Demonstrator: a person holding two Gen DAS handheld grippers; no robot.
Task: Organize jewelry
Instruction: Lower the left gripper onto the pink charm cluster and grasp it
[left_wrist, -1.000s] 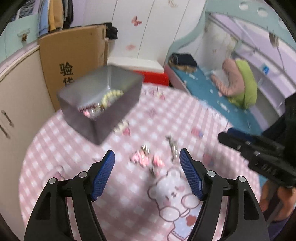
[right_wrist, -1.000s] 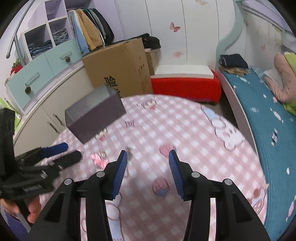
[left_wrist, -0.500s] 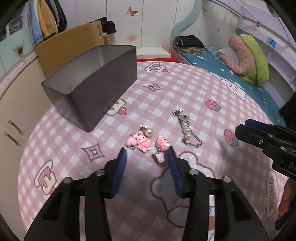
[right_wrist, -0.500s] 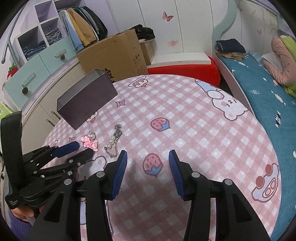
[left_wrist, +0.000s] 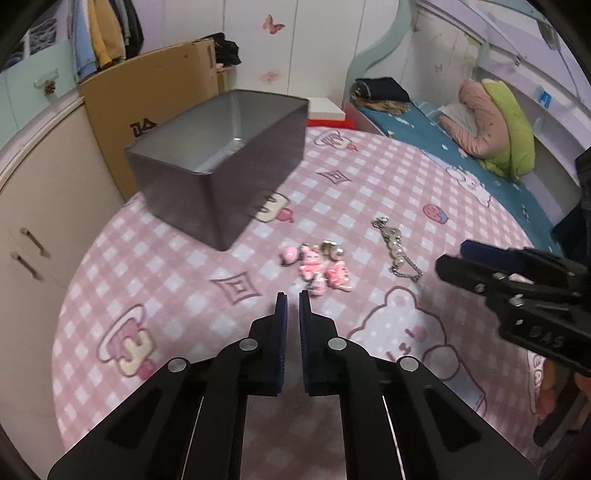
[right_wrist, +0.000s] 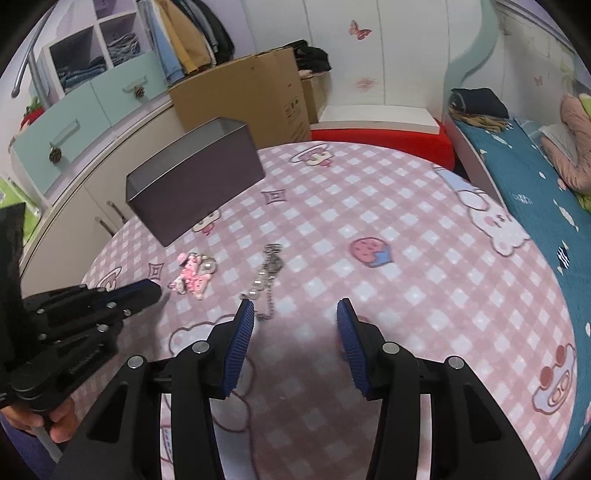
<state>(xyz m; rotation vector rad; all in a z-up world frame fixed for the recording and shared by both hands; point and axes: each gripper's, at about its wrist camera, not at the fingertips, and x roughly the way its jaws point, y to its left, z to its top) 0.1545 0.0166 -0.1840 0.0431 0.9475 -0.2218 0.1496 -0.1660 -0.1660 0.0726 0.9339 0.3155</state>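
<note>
A cardboard box (right_wrist: 255, 92) stands behind the pink checked tablecloth (right_wrist: 406, 258), a bed (right_wrist: 535, 184) alongside.

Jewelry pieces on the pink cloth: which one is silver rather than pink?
The pearl chain, lying stretched out alone to the right of the clustered pink charms; it is silvery links and pale beads, with no pink.

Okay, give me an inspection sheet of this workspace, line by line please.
Surface: round table under a pink checked cloth.
Job's things: grey box open and upright; pink charms and pearl chain loose on the cloth, outside the box.
Clutter: nothing seen.
Grippers: left gripper jaws nearly shut, holding nothing; right gripper jaws open, empty, near the chain.
Cables: nothing seen.
Surroundings: cardboard carton, bed, cabinets.
</note>
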